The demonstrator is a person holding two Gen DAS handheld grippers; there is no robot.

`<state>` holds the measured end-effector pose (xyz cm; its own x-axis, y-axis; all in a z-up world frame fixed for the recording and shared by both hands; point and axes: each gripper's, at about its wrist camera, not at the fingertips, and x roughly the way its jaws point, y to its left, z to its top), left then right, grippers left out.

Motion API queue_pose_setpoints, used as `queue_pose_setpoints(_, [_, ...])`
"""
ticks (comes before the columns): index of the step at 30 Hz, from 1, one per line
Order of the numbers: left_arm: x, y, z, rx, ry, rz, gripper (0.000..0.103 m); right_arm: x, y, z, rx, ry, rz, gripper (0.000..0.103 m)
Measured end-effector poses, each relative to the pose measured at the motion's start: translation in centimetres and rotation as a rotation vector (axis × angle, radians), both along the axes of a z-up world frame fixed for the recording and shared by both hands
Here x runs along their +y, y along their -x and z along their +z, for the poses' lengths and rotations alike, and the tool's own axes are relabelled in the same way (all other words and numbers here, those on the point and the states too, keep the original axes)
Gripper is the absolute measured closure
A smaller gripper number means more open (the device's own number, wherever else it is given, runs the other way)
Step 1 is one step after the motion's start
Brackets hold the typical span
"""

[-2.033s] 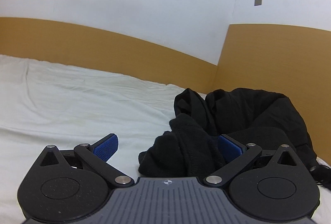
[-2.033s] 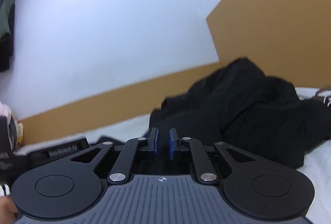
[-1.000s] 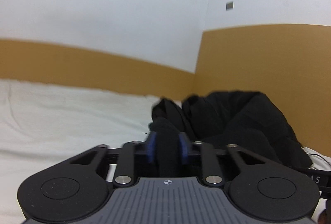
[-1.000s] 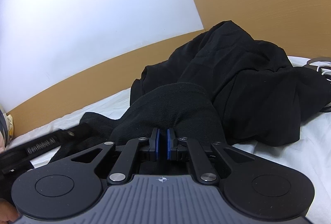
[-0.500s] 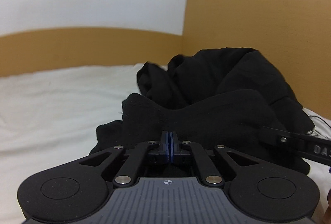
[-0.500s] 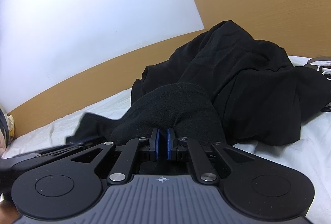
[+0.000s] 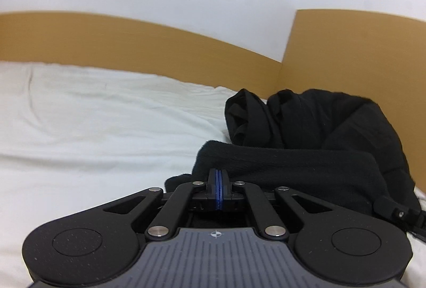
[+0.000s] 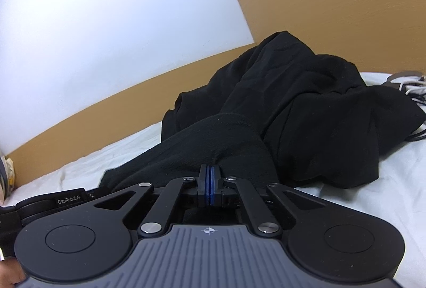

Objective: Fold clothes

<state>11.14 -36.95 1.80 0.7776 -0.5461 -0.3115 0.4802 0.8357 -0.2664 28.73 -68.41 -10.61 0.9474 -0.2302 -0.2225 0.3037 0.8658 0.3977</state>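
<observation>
Both pairs of jaws are pressed together: the left gripper (image 7: pixel 218 176) and right gripper (image 8: pixel 210 172) each pinch the near edge of the black garment (image 7: pixel 293 168), which heaps beyond them on the white sheet (image 7: pixel 93 128).

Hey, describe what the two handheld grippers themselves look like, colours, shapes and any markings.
Both match: the left gripper and right gripper have matte black linkage arms with silver pivot screws, two round black discs, a ribbed grey body bearing a small crosshair mark, and blue finger pads. "GenRobot.AI" lettering shows on the left gripper's side in the right wrist view.
</observation>
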Motion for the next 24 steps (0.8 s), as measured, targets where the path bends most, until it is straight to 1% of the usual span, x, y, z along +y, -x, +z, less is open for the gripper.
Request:
queue_pose_setpoints(2, [0.3,0.1,0.1,-0.008,0.006,0.018,0.099,-0.2,0.0,-0.1,-0.007,-0.013,-0.005,0.103])
queue_pose_setpoints(3, [0.8,0.5,0.2,-0.033,0.023,0.042,0.099,-0.2,0.3,0.0,-0.026,-0.014,-0.017,0.103])
queue_pose_setpoints(4, [1.2,0.9,0.4,-0.058,0.039,0.066,0.095,-0.2,0.6,0.0,-0.046,-0.014,-0.029,0.103])
queue_pose_setpoints(5, [1.7,1.3,0.6,-0.083,0.061,0.086,0.091,-0.2,1.3,0.0,-0.089,-0.012,-0.048,0.103])
queue_pose_setpoints(6, [2.5,1.7,0.9,-0.108,0.103,0.088,0.071,-0.3,1.9,0.1,-0.13,-0.008,-0.059,0.102])
queue_pose_setpoints(7, [3.2,2.1,1.2,-0.132,0.14,0.091,0.054,-0.4,2.5,0.1,-0.171,-0.004,-0.07,0.101])
queue_pose_setpoints(8, [3.3,2.3,1.3,-0.149,0.145,0.091,0.05,-0.5,2.6,0.2,-0.179,-0.006,-0.065,0.099])
queue_pose_setpoints(10, [2.9,2.5,1.3,-0.155,0.119,0.063,0.048,-0.7,2.8,0.2,-0.194,-0.008,-0.055,0.099])
queue_pose_setpoints(11, [2.5,2.6,1.3,-0.155,0.102,0.045,0.047,-0.6,2.5,0.2,-0.185,-0.003,-0.041,0.099])
queue_pose_setpoints(12, [2.2,2.7,1.3,-0.155,0.087,0.029,0.043,-0.4,2.3,0.2,-0.175,0.002,-0.026,0.099])
queue_pose_setpoints(14, [1.9,3.0,1.3,-0.17,0.074,0.008,0.032,0.0,2.0,0.4,-0.159,0.025,-0.002,0.098])
queue_pose_setpoints(15, [1.9,3.2,1.4,-0.183,0.073,0.012,0.022,0.2,1.9,0.5,-0.155,0.044,0.002,0.095])
queue_pose_setpoints(16, [1.8,3.4,1.5,-0.197,0.072,0.015,0.015,0.5,1.8,0.6,-0.154,0.061,0.007,0.093])
queue_pose_setpoints(17, [1.8,3.5,1.6,-0.208,0.071,0.017,0.01,0.8,1.8,0.7,-0.156,0.075,0.011,0.082])
queue_pose_setpoints(18, [1.7,3.6,1.6,-0.208,0.065,0.016,0.001,0.9,1.8,0.8,-0.159,0.087,0.01,0.062])
queue_pose_setpoints(19, [1.5,3.7,1.6,-0.208,0.059,0.015,0.001,1.1,1.8,0.8,-0.162,0.098,0.008,0.051])
queue_pose_setpoints(20, [1.4,3.7,1.6,-0.209,0.053,0.014,0.001,1.2,1.9,0.9,-0.171,0.109,-0.004,0.036])
queue_pose_setpoints(21, [1.3,3.8,1.6,-0.209,0.047,0.013,0.001,1.4,2.1,1.0,-0.181,0.119,-0.015,0.026])
queue_pose_setpoints(22, [1.2,3.9,1.6,-0.209,0.042,0.012,0.001,1.5,2.2,1.0,-0.19,0.13,-0.027,0.022])
queue_pose_setpoints(23, [1.1,3.9,1.6,-0.209,0.036,0.011,0.001,1.6,2.3,1.1,-0.195,0.139,-0.04,0.013])
queue_pose_setpoints(24, [1.0,4.0,1.6,-0.208,0.031,0.009,0.001,1.7,2.3,1.1,-0.194,0.149,-0.052,0.009])
